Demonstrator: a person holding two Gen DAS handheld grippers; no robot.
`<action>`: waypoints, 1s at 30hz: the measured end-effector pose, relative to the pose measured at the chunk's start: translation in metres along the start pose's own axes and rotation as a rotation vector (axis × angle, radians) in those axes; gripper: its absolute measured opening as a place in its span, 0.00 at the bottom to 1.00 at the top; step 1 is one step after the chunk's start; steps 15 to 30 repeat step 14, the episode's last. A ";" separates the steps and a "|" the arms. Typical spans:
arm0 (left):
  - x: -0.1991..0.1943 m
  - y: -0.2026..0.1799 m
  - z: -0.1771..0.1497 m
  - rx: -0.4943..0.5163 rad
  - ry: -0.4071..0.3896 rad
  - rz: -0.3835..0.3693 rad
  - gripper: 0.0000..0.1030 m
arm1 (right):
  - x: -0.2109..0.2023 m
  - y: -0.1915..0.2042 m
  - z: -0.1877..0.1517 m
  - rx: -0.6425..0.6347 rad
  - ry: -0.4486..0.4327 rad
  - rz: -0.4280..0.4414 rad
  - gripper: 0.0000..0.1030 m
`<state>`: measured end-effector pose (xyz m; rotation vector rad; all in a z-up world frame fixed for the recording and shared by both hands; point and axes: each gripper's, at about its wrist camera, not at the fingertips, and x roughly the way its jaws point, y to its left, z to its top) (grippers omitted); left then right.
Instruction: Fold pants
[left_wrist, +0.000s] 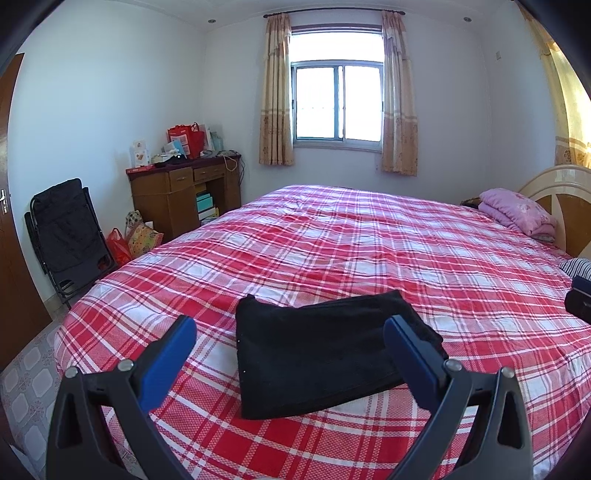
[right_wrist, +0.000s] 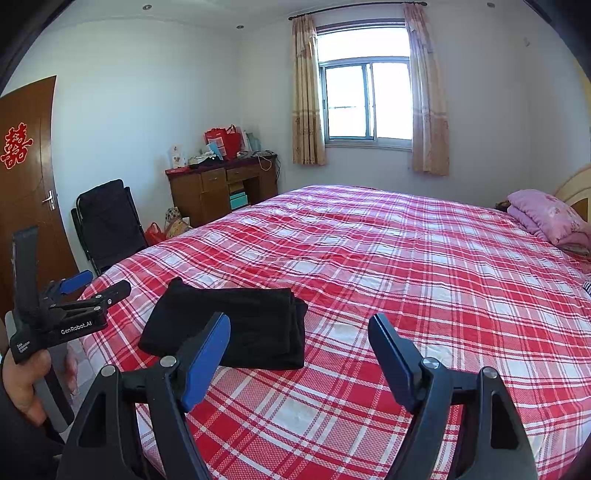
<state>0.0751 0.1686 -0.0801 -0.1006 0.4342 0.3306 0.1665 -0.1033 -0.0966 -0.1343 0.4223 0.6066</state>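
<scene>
Left gripper (left_wrist: 290, 341) jaws spread wide and empty, right gripper (right_wrist: 299, 339) likewise gaping with nothing held, black pants (left_wrist: 321, 354) folded flat on the plaid bed (left_wrist: 369, 240).

I'm looking across a bed (left_wrist: 332, 229) in red-and-white plaid toward a bright window (left_wrist: 338, 103) with pale floral curtains (left_wrist: 277, 92). White walls surround it. A cluttered wooden desk (left_wrist: 181, 199) and folded black chair (left_wrist: 68, 236) stand left, beside a brown door (right_wrist: 31, 177)
</scene>
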 end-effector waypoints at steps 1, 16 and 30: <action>0.001 0.000 0.000 0.001 0.005 0.002 1.00 | 0.000 0.000 0.000 -0.001 0.001 -0.001 0.76; 0.005 -0.002 -0.005 0.025 0.007 0.002 1.00 | 0.006 0.007 -0.004 -0.033 0.023 -0.010 0.76; 0.005 -0.002 -0.005 0.025 0.007 0.002 1.00 | 0.006 0.007 -0.004 -0.033 0.023 -0.010 0.76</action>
